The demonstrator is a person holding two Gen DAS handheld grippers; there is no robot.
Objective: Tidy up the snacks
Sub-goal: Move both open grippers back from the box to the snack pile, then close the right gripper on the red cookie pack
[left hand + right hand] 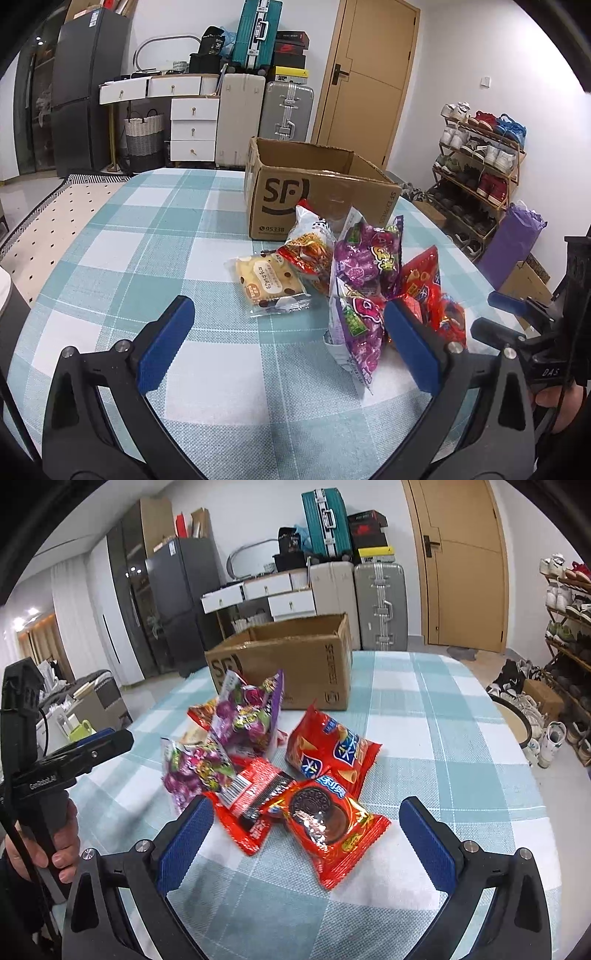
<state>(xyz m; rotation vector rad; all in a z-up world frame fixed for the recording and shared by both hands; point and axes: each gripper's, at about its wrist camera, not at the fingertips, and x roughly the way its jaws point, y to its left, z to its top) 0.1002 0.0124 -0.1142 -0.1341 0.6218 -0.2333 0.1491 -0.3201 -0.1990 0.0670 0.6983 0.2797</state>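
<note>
Evidently nothing is sorted yet; the left gripper (288, 343) hangs wide and empty near the clear-wrapped pale cake packet (267, 286), and the purple foil candy bags (364, 258) lie heaped on the teal checked tablecloth (147, 221). The right gripper (306, 838), spread and empty, frames the red cookie pouch (328, 827); the open brown cardboard box (295, 661) behind the heap appears to hold no snacks yet.

Tablecloth (147, 229): checks of pale teal and white.
Box (317, 192): brown cardboard with black letters, upper middle of the frame.
Grape candy bags (243, 716): purple with green marks.
Cookie packet (332, 830): red, with a dark brown round cookie printed on it.
Cone snack bag (328, 749): red with a blue label.
Bread packet (267, 284): clear wrap, yellow cake with brown dots.
Left gripper (288, 343): black frame, blue pads.
Right gripper (306, 838): black frame, blue pads.
</note>
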